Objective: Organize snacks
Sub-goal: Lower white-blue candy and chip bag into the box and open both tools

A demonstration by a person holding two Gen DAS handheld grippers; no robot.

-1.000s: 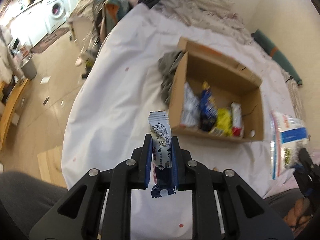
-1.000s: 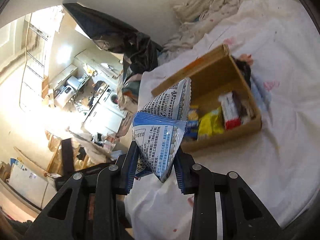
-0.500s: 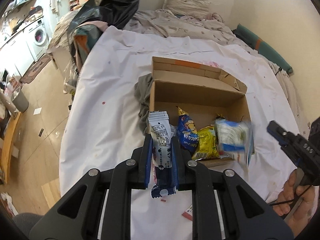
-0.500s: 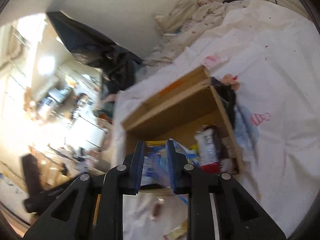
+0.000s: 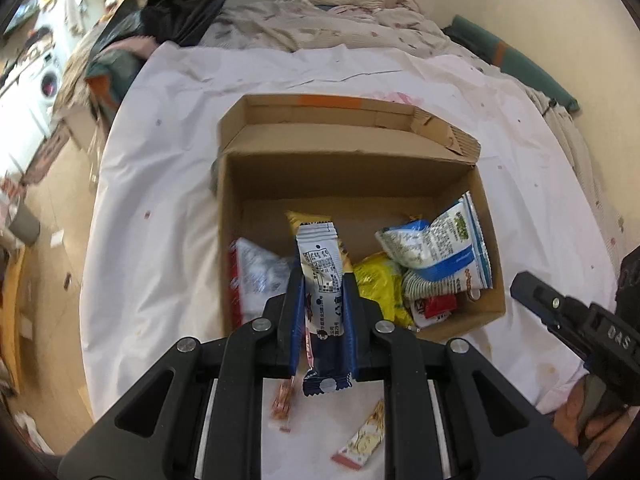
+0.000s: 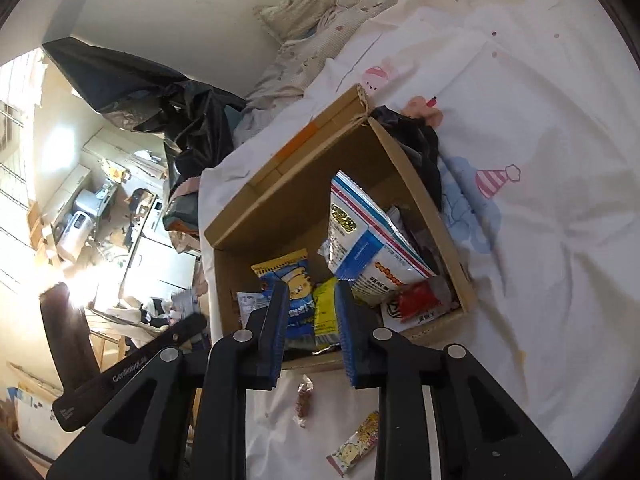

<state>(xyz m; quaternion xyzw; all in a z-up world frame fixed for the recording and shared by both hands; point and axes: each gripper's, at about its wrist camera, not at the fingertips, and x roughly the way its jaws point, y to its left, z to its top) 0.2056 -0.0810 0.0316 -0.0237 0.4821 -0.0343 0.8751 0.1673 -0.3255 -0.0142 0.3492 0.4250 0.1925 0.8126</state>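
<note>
An open cardboard box (image 5: 344,180) (image 6: 416,184) sits on the white bedsheet and holds several snack packets. My left gripper (image 5: 322,280) is shut on a long white and navy snack bar (image 5: 320,268), held upright over the box's near edge. My right gripper (image 6: 312,294) is open and empty just before the box's near side. The blue and white snack bag (image 5: 440,252) (image 6: 368,240) lies inside the box at its right side. The right gripper also shows at the right edge of the left wrist view (image 5: 536,296).
Two small packets lie on the sheet in front of the box: a reddish one (image 5: 282,404) (image 6: 304,400) and a yellow-pink one (image 5: 366,440) (image 6: 356,444). Dark cloth (image 6: 416,140) lies against the box's side. Crumpled bedding (image 5: 340,20) lies beyond. The bed edge drops to the floor at left.
My right gripper has let go of the blue and white bag, which now lies in the box, and its jaws have opened. My left gripper has moved closer over the box with the bar.
</note>
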